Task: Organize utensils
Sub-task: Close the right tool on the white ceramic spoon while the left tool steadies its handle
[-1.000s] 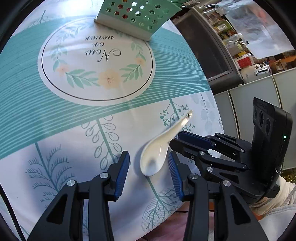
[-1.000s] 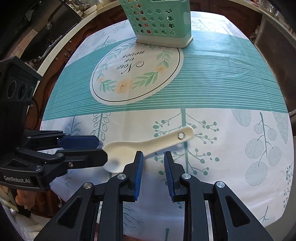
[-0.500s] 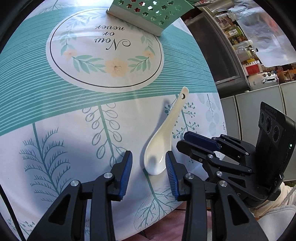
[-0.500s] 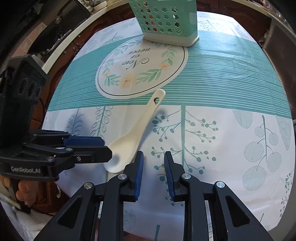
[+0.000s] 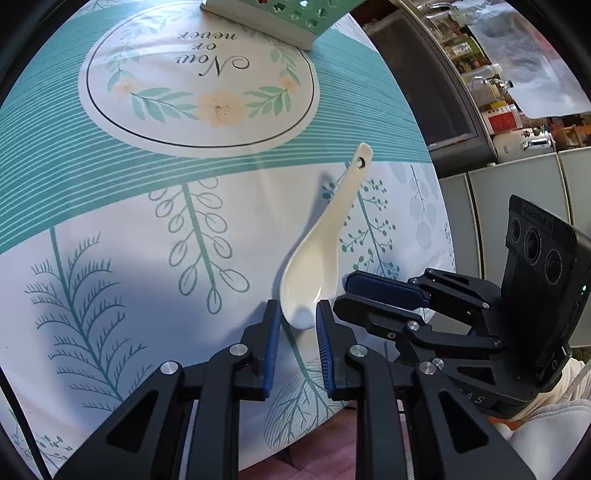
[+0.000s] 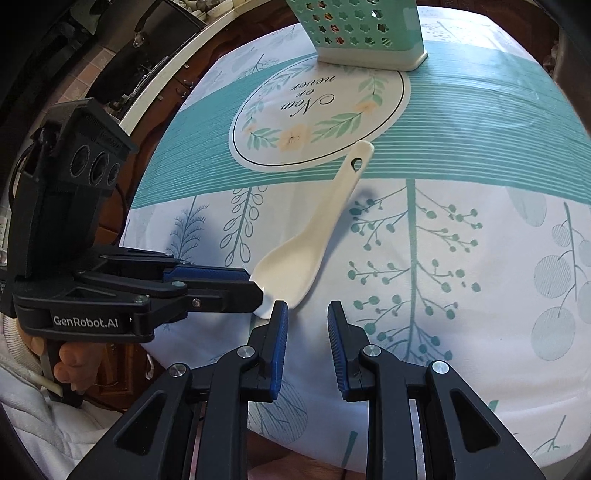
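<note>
Left hand (image 6: pixel 70 363): seen at the far left of the right wrist view, fingers curled round the grip beneath the left gripper, well left of the spoon, a white sleeve below.
Left gripper (image 5: pixel 295 325): pointed steeply down at the spoon's bowl end; jaws closing, the bowl's rounded tip sitting between the blue pads (image 5: pixel 272 343). Right pad against the bowl's edge, left pad just beside it with a sliver of cloth showing; full clamp not seen. From the right wrist view, its black fingertip (image 6: pixel 236 291) met the bowl's left edge.
Spoon (image 5: pixel 321 258): white ceramic soup spoon, lying on the tablecloth near the table's front edge, bowl toward the grippers, handle angled away and to the right, hanging hole at the far tip. Handle tip reached the teal striped band, just short of the round wreath print.
Tablecloth (image 5: pixel 110 229): white with teal leaf and berry sprigs under the spoon, striped teal band beyond the handle, circular flower wreath with script lettering farther out.
Utensil holder (image 6: pixel 365 33): mint green, perforated with flower cut-outs, standing upright well beyond the spoon's handle, on the wreath's far rim.
Right gripper (image 6: pixel 306 325): just right of the spoon's bowl, jaws parted a little, nothing between them, only cloth under the gap. Left pad (image 6: pixel 279 343) close to the bowl's near edge; contact not clear.
</note>
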The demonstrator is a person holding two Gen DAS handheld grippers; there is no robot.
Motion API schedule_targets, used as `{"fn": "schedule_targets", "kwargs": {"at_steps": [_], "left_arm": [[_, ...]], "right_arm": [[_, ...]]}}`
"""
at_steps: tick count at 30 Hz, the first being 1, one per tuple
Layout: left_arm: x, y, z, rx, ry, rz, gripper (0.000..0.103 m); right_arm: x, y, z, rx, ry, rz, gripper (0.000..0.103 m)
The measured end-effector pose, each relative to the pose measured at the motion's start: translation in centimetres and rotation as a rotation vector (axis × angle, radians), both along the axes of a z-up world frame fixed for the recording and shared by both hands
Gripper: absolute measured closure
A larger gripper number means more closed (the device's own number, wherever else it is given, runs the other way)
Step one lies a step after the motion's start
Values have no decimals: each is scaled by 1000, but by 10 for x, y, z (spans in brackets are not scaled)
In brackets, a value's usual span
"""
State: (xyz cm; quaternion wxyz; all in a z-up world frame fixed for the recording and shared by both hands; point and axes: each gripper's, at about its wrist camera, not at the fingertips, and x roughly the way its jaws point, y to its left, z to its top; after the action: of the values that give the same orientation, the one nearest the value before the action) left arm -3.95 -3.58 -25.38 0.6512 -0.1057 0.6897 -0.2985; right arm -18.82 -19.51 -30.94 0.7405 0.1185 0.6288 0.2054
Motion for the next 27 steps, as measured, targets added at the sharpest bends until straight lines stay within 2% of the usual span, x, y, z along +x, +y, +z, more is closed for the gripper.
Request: {"fn": "schedule_targets", "kwargs": {"at_steps": [5, 14, 27], "left_arm": [[-4, -8, -1, -10, 1, -55, 89], [-1, -8, -2, -38, -4, -83, 90], [3, -7, -9, -104, 29, -60, 90]], "right_arm": [[-1, 3, -2, 23, -18, -30, 80], [2, 0, -5, 53, -37, -103, 85], [13, -20, -16, 186, 49, -265, 87]]}}
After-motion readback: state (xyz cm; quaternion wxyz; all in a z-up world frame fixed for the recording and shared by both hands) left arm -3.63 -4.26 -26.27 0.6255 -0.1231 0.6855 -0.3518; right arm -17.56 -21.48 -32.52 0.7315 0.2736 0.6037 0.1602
